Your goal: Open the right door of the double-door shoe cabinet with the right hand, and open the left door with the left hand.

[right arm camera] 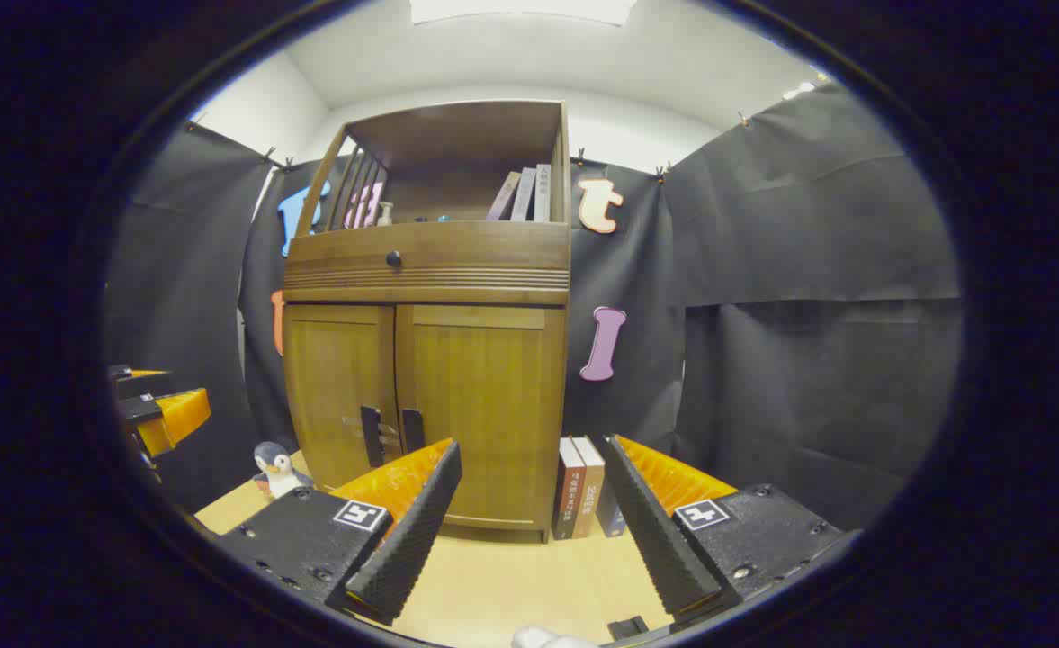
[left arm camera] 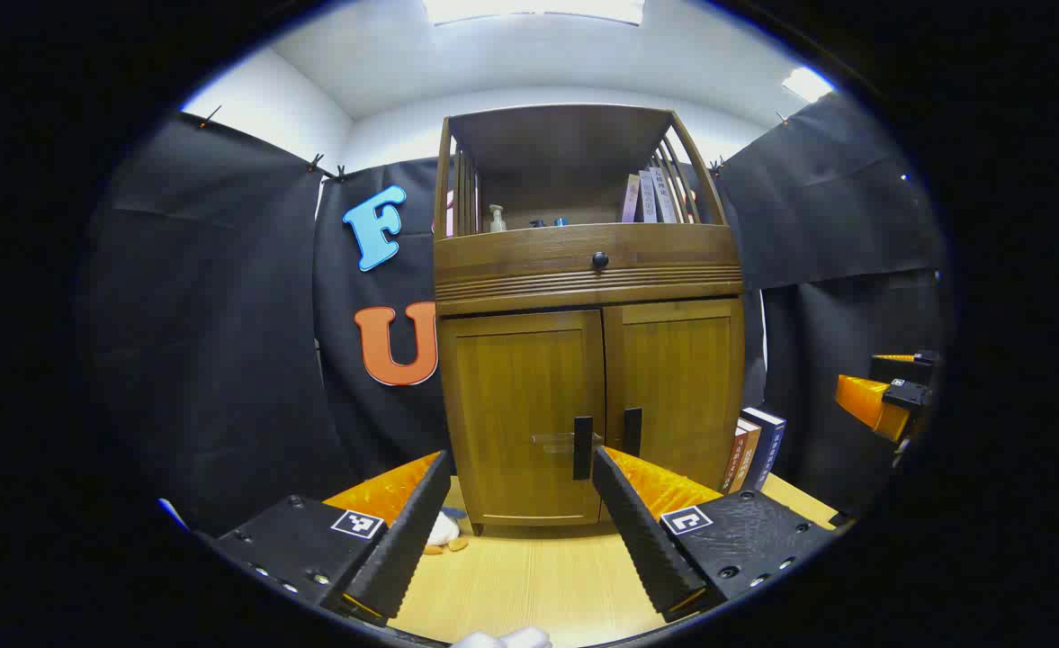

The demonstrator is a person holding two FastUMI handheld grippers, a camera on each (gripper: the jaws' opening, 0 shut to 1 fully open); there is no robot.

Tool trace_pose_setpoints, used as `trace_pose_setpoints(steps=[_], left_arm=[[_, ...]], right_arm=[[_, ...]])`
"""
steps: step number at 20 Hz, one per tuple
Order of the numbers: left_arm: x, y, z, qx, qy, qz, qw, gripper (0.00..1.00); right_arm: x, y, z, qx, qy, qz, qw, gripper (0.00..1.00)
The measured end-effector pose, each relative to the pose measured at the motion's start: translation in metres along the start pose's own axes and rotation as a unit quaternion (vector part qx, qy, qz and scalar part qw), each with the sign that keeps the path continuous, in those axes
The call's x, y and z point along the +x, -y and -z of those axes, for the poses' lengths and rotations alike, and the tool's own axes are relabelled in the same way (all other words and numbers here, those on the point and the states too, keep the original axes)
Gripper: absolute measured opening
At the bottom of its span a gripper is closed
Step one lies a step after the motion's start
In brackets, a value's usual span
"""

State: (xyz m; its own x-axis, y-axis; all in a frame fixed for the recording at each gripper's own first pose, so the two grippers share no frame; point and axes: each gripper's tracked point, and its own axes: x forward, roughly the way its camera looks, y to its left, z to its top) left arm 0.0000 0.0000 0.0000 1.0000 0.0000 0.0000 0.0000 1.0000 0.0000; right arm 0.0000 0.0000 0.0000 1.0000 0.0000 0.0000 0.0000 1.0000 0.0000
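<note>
- Shoe cabinet stood on the tabletop ahead of me, both doors flush in the frame.
- Left gripper: my fingers were spread wide, holding nothing. The left door filled the gap between them, well beyond the tips. Its dark vertical handle sat just above my right-hand fingertip in this view, not touched.
- The right door lay past that same finger, its handle close beside the left one across the centre seam.
- Right gripper: fingers also wide apart, empty. In the right gripper view the cabinet stood left of centre; the right door's lower corner and the cabinet's side edge fell between my fingers.
- Both handles appeared above and left of my left-hand fingertip there, apart from it.
- Upright books stood just beside the cabinet's right side, in the gap between my right gripper's fingers.
- A penguin toy stood on the tabletop near the cabinet's left side.
- Drawer knob above the doors; books and a pump bottle on the open top shelf.
- My other gripper showed at the far edge of each view, well apart from the cabinet.
</note>
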Motion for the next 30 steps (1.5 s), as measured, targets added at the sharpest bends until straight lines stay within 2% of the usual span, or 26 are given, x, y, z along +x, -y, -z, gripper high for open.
trace_pose_setpoints(steps=[18,20,21,30], left_arm=[[-0.002,-0.02,0.016,-0.002,-0.016,0.009,1.0,0.96],[-0.004,-0.026,0.017,-0.004,-0.016,0.004,1.0,1.0],[-0.006,-0.03,0.019,-0.005,-0.018,-0.001,1.0,0.96],[-0.024,-0.063,0.022,-0.005,-0.02,-0.039,0.999,0.96]], right_arm=[[0.009,-0.029,0.019,-0.009,-0.019,0.009,1.0,1.0],[0.014,-0.034,0.027,-0.016,-0.023,0.007,1.0,1.0],[0.018,-0.036,0.032,-0.02,-0.024,0.006,0.999,1.0],[0.098,-0.088,0.049,-0.026,-0.022,-0.027,0.999,1.0]])
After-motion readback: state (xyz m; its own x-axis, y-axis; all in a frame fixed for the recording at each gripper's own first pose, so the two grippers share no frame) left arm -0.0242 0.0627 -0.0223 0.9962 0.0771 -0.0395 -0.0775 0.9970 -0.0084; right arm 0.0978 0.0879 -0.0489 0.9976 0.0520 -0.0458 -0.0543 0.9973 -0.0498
